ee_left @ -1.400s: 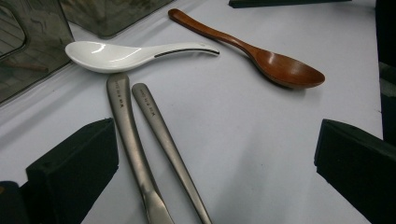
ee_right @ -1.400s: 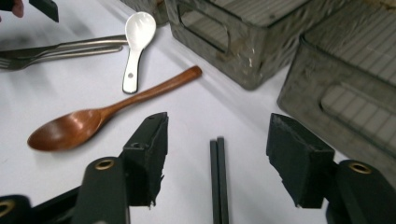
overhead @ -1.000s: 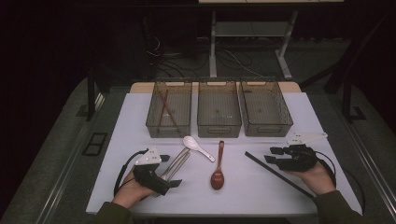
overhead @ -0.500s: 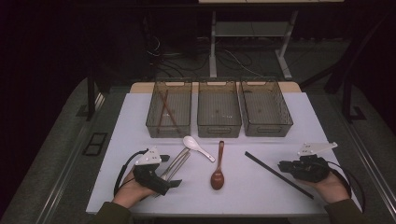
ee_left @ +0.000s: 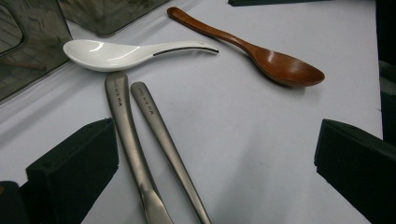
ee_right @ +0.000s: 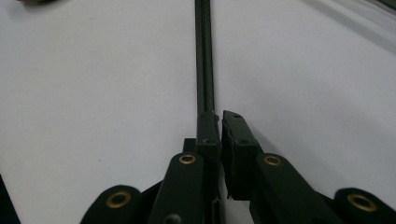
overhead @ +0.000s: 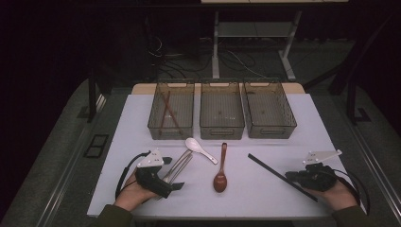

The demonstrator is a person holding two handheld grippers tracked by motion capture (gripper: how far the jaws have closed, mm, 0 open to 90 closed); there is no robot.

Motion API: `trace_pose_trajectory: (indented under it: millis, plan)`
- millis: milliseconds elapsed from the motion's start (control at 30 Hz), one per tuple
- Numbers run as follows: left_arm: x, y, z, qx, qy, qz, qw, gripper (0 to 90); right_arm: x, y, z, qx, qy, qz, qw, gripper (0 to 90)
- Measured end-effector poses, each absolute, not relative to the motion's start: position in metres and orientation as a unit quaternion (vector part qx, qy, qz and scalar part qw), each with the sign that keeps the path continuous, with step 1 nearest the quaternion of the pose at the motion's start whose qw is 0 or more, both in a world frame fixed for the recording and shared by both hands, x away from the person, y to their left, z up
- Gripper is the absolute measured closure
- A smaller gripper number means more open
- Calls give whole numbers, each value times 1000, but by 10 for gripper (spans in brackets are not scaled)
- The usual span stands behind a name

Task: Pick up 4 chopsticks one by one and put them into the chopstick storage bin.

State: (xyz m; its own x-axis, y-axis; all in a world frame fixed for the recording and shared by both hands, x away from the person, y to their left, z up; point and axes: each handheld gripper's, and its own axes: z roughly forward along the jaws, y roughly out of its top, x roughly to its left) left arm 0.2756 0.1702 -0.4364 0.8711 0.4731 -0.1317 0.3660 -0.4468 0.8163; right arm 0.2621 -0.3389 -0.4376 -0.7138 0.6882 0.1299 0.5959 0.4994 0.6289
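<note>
The black chopsticks [overhead: 283, 176] lie on the white table [overhead: 331, 123] in the lower right of the high view, a long thin dark bar running on a diagonal from the middle of the frame down toward the right. Their lower right end sits at the right gripper [overhead: 297, 177], so this hand is by far the nearer one; the other is well apart, across the table at lower left. In the right gripper view the chopsticks [ee_right: 204, 60] run straight up the middle of the frame, their long axis in line with the jaws, and the near end sits in the narrow slot between them. The right gripper [ee_right: 219, 122] has just been closing, and its jaws stand almost together on that end: I judge it a pinch on the tip.

The left gripper [overhead: 176, 185] rests gaping wide beside the metal utensils [ee_left: 144, 140], holding nothing. Farther out lie the white spoon [overhead: 200, 149], the wooden spoon [overhead: 221, 171] and three bins [overhead: 222, 130] at the upper middle
</note>
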Motion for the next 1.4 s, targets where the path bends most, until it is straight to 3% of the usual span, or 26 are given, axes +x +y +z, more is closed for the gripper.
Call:
trace_pose_trajectory:
  millis: [967,1400]
  plan:
    - [276,170,-436,850,246,58,462,0,265,-337,-441,368,869,323,70,847]
    - [277,170,-438,852,247,56,459,0,262,-328,-441,339,887,296,104,834]
